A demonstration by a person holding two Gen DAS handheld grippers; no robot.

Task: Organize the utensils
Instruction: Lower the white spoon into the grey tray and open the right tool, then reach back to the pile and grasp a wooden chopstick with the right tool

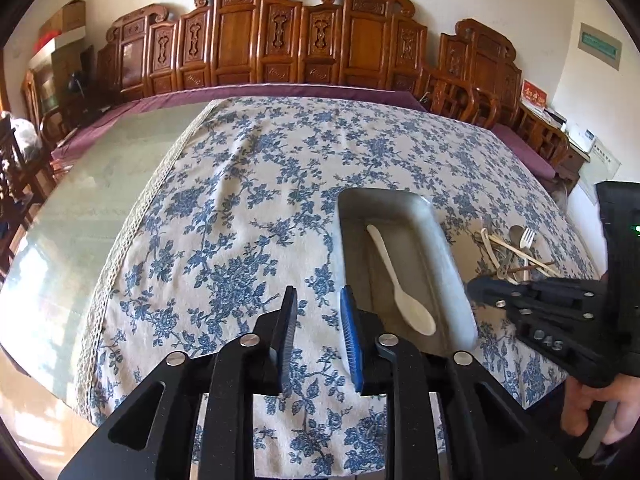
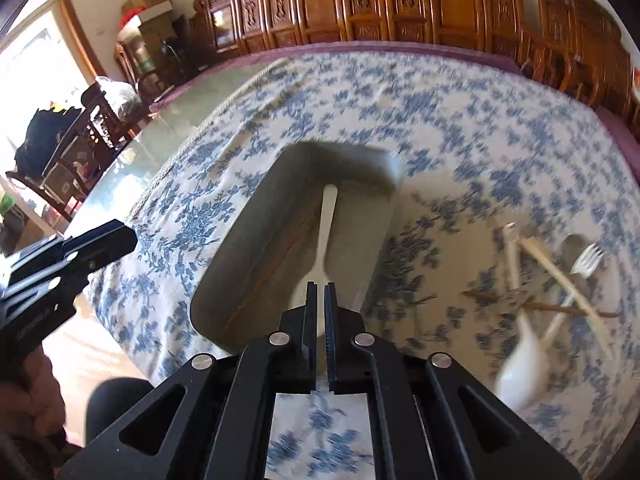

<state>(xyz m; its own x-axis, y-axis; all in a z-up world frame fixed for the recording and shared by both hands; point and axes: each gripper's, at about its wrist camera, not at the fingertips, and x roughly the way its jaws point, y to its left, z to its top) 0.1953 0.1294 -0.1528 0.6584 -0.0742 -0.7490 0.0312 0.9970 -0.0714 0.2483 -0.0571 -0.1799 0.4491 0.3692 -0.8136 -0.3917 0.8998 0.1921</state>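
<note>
A white plastic spoon (image 1: 404,286) lies in a grey rectangular tray (image 1: 352,208) on the floral tablecloth; it also shows in the right wrist view (image 2: 326,224), inside the tray (image 2: 236,264). My left gripper (image 1: 318,312) is open and empty, just left of the tray's near end. My right gripper (image 2: 319,292) hovers above the spoon's bowl end with its jaws nearly closed and nothing between them; it shows from the side in the left wrist view (image 1: 486,284). To the tray's right lies a pile of utensils (image 2: 560,280): a white fork (image 2: 586,260), chopsticks and a white ladle-like spoon (image 2: 520,364).
The blue floral cloth (image 1: 248,208) covers the right part of a glass-topped table (image 1: 100,184). Carved wooden chairs (image 1: 280,36) line the far edge. The table's near edge runs just below the grippers. The right wrist view is motion-blurred.
</note>
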